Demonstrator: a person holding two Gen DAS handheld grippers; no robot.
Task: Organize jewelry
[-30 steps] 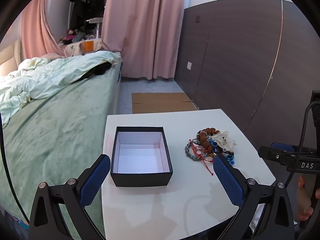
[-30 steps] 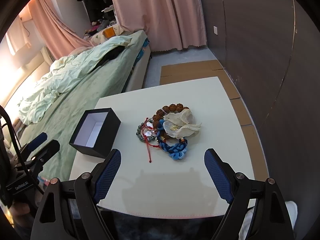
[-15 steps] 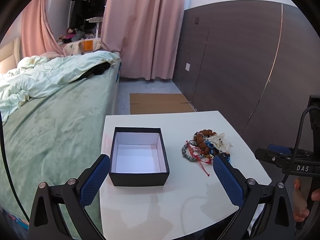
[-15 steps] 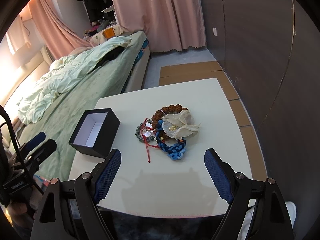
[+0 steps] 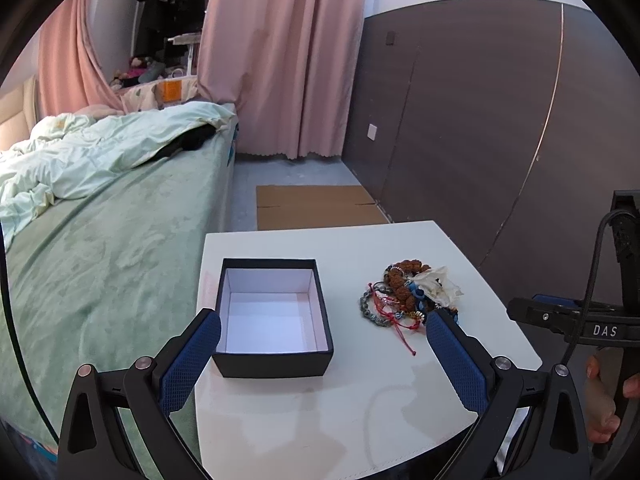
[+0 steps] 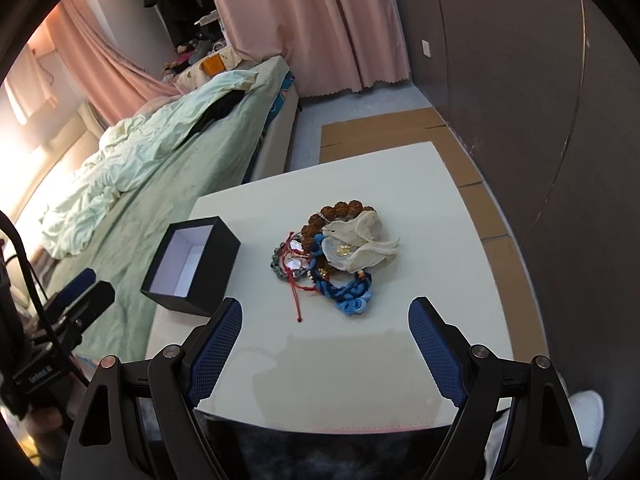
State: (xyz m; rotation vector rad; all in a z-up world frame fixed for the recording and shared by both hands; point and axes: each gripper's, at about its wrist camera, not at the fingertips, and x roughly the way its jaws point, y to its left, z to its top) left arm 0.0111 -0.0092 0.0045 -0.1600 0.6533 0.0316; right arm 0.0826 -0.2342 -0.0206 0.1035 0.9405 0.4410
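A black box (image 5: 273, 316) with a white inside stands open and empty on the left half of a small white table (image 5: 352, 408); the right wrist view shows this box (image 6: 192, 264) too. To its right lies a tangled jewelry pile (image 5: 408, 298) of brown beads, red cords, a blue braid and a pale shell-like flower. That jewelry pile (image 6: 336, 254) sits at the table's middle in the right wrist view. My left gripper (image 5: 322, 320) hangs open above the near edge, in front of the box. My right gripper (image 6: 325, 304) is open too, just short of the pile, holding nothing.
A bed with green sheets (image 5: 100, 248) butts against the table's left side. A dark wall panel (image 5: 500, 120) runs along the right. Flattened cardboard (image 5: 316, 206) lies on the floor beyond the table. A hand (image 5: 604, 400) grips the other tool at the right edge.
The left wrist view has pulled back and turned slightly, so box and pile sit a little lower and further left. The right gripper has barely moved. Both stay open.
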